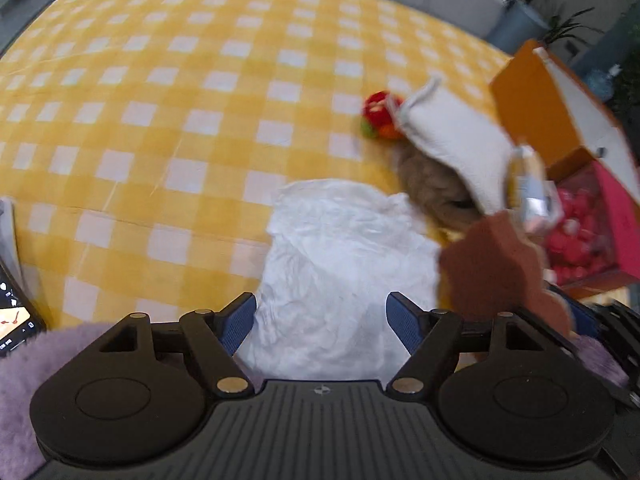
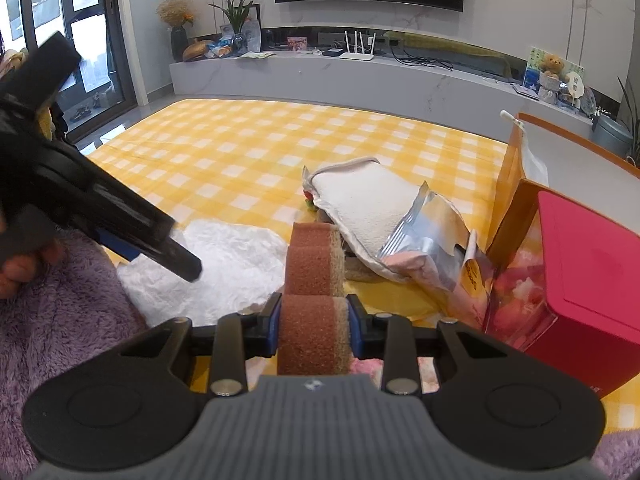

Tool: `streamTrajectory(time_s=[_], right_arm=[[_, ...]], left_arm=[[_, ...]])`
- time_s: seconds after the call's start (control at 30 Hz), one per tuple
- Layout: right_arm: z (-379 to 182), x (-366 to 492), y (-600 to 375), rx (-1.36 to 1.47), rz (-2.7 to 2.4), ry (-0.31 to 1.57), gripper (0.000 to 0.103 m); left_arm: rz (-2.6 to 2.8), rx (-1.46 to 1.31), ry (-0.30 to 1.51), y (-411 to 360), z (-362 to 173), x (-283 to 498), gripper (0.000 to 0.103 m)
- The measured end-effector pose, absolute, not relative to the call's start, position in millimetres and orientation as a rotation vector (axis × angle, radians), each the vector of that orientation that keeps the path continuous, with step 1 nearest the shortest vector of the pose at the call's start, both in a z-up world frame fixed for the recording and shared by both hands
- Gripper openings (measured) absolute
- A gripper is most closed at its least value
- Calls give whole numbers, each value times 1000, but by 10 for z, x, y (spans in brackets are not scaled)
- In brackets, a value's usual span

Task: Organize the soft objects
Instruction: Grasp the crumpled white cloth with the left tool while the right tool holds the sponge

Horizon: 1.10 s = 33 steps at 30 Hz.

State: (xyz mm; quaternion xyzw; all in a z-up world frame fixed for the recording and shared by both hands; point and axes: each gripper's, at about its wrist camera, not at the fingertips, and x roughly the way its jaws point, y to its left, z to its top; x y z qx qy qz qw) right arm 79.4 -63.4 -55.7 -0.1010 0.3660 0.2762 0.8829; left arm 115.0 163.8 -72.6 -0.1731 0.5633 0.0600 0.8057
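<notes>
My right gripper (image 2: pixel 312 320) is shut on a brown sponge (image 2: pixel 314 276), held above the yellow checked cloth (image 2: pixel 240 152); the sponge also shows in the left wrist view (image 1: pixel 492 260). My left gripper (image 1: pixel 322 320) is open and empty over a crumpled white cloth (image 1: pixel 340 260), which also shows in the right wrist view (image 2: pixel 224 264). A white padded cushion (image 2: pixel 368 204) lies beyond the sponge, over a brown furry item (image 1: pixel 432 188). A red plush toy (image 1: pixel 380 114) lies behind it. A silver foil packet (image 2: pixel 424 232) leans on the cushion.
An open orange box (image 2: pixel 516 184) with a red and pink carton (image 2: pixel 576 260) stands at the right. A purple fluffy blanket (image 2: pixel 60 320) lies at the near left. A phone (image 1: pixel 12 320) lies at the left edge. A TV bench (image 2: pixel 360 76) runs behind.
</notes>
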Motion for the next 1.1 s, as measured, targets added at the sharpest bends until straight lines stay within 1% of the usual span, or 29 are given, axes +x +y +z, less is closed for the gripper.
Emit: streamTrajectory(time_s=[0.17, 0.27, 0.33, 0.43, 0.5, 0.6, 0.63, 0.67, 0.7, 0.77, 0.8, 0.87, 0.93, 1.1], right_arm=[[-569, 803, -635, -210, 576, 766, 32], [-601, 826, -636, -209, 569, 774, 32], [-635, 847, -638, -206, 563, 785, 32], [-672, 865, -637, -198, 564, 798, 32], [-687, 864, -640, -197, 565, 799, 32], [-698, 863, -652, -190, 564, 801, 32], [-701, 862, -654, -188, 564, 802, 32], [-703, 855, -658, -188, 564, 802, 32], [-705, 850, -661, -188, 564, 802, 32], [-705, 840, -673, -186, 563, 800, 32], [-698, 828, -684, -184, 563, 799, 32], [-679, 814, -703, -181, 560, 793, 32], [-648, 787, -736, -174, 560, 783, 32], [-542, 714, -854, -140, 553, 750, 32]], left_arm=[[206, -287, 1241, 1525, -820, 1322, 86], [163, -365, 1278, 1534, -947, 1361, 86], [162, -367, 1278, 1511, -973, 1366, 84], [159, -301, 1289, 1420, -1005, 1388, 76], [152, -246, 1290, 1335, -1018, 1392, 72], [147, -196, 1279, 1268, -1034, 1400, 63], [143, -184, 1274, 1254, -1025, 1399, 58], [134, -169, 1266, 1228, -1018, 1395, 48], [125, -154, 1256, 1202, -1011, 1384, 44], [120, -136, 1243, 1172, -1000, 1368, 28], [114, -141, 1237, 1169, -995, 1362, 27], [116, -157, 1220, 1188, -976, 1339, 18], [112, -204, 1189, 1245, -931, 1302, 16], [91, -355, 1069, 1391, -733, 1139, 15]])
